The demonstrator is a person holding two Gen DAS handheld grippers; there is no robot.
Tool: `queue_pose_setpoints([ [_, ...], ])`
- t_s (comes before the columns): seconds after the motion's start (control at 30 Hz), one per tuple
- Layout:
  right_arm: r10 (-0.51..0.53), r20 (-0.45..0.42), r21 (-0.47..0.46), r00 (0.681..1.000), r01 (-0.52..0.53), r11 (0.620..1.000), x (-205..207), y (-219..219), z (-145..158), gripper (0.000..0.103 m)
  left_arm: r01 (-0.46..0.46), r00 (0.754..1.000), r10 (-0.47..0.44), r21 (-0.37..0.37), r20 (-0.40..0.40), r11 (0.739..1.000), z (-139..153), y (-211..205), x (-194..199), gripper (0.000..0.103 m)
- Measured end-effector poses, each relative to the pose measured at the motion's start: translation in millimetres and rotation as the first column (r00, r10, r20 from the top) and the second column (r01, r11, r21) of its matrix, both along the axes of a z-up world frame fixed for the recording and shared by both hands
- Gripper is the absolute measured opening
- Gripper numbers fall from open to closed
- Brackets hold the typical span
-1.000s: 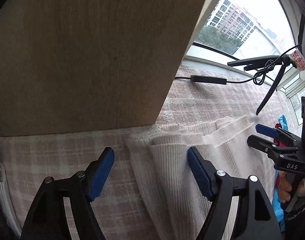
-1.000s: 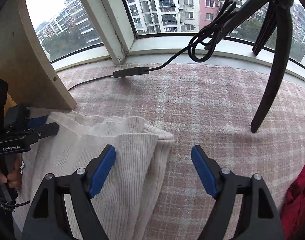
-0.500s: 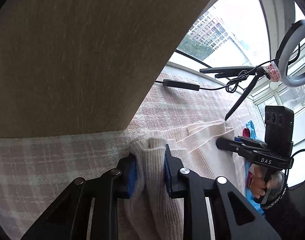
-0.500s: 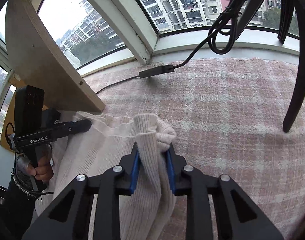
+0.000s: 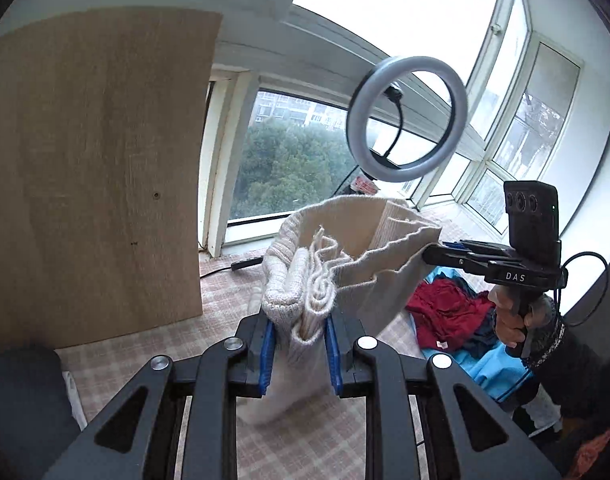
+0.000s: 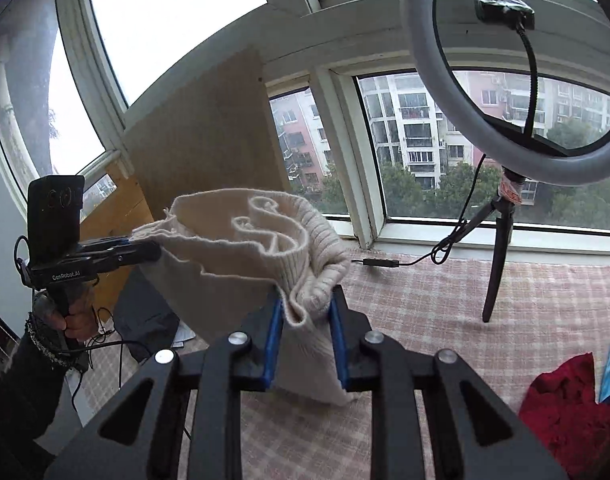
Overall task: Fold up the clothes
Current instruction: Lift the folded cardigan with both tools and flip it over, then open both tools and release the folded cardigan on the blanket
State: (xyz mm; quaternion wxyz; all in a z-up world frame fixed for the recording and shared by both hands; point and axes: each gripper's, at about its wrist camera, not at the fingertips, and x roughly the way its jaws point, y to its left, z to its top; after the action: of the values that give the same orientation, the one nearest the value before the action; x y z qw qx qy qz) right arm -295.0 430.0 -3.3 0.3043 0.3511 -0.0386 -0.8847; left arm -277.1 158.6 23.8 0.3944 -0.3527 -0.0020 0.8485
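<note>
Here, the left gripper (image 5: 297, 354) and right gripper (image 6: 306, 344) are each clamping one end of a cream sweater (image 5: 357, 252). It is hanging stretched between them above the checked blanket (image 6: 425, 292).

1. My left camera sits just behind my left gripper (image 5: 299, 354), very close, and looks toward the window.
2. My right camera does the same behind my right gripper (image 6: 305, 346).
3. Both see the sweater (image 5: 369, 236), the ring light (image 6: 517, 80), and each other.
</note>
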Motion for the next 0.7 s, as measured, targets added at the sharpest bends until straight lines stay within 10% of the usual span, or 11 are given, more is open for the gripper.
queue_pose_setpoints([
  [0.13,-0.017,0.136,0.147,0.991,-0.003,0.989,71,6,-62,0.023,0.057,0.993,-0.046,-0.105,0.107,0.993,-59,-9,78,0.028],
  [0.3,-0.07,0.448,0.197,0.891,-0.022,0.98,150,42,-148,0.023,0.132,0.911,-0.041,-0.195,0.41,0.972,-145,-39,171,0.028],
  [0.53,-0.049,0.302,0.099,0.952,0.02,0.995,118,26,-108,0.023,0.027,0.964,0.026,-0.197,0.265,0.98,-124,-32,145,0.033],
  [0.7,-0.016,0.309,0.124,0.951,-0.024,0.992,69,-29,-136,0.023,-0.006,0.973,0.048,-0.182,0.226,0.983,-150,16,99,0.033],
])
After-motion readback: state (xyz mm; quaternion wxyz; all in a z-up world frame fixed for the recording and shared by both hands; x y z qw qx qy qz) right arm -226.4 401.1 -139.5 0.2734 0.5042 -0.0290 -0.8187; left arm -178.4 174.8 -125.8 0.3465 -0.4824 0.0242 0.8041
